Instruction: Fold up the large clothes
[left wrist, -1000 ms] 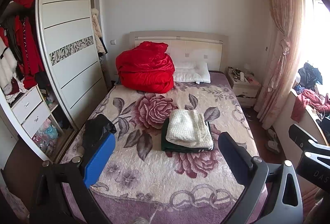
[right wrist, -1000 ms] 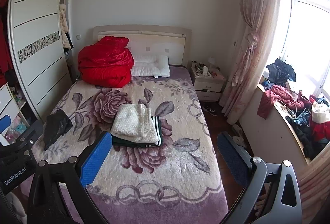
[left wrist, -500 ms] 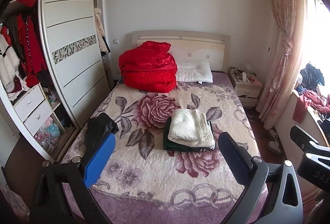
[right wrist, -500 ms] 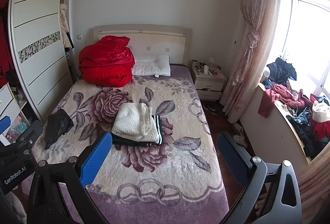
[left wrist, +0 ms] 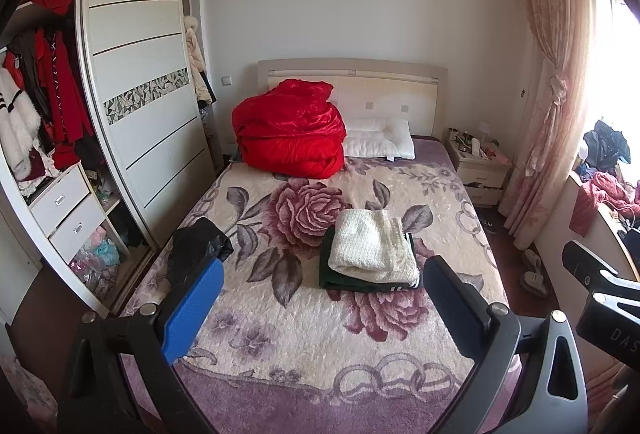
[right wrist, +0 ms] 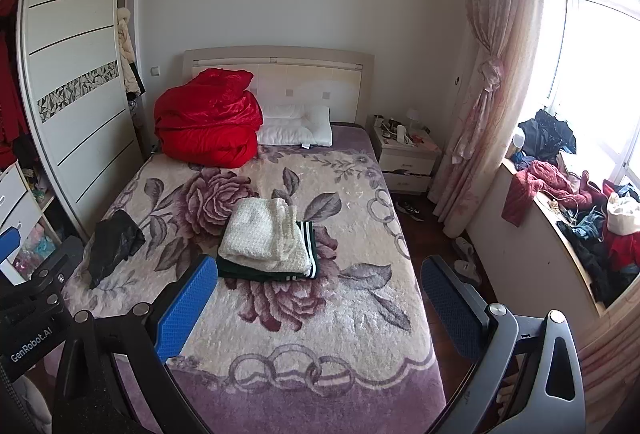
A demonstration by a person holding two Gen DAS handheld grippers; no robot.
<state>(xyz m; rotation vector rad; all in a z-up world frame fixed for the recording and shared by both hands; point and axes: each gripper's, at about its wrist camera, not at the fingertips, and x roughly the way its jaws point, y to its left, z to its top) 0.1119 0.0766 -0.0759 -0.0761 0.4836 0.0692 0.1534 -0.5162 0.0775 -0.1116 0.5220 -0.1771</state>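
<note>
Cream knit [left wrist: 370, 248] folded atop dark garment [left wrist: 360, 280] — perhaps trousers; both grippers' jaws gape, empty — left gripper [left wrist: 320, 274], right gripper [right wrist: 318, 276].

Cream blanket [left wrist: 320, 318] with mauve roses and grey leaves; at 12 o'clock a red quilt [left wrist: 290, 132], white pillow [left wrist: 380, 144]; centre, cream knit [left wrist: 370, 248] atop dark green garment [left wrist: 340, 280] with white stripes; at 9 o'clock, black garment [right wrist: 114, 242]

Floral bed [left wrist: 304, 334]: folded clothes [left wrist: 370, 254], red quilt [left wrist: 290, 130]
</note>
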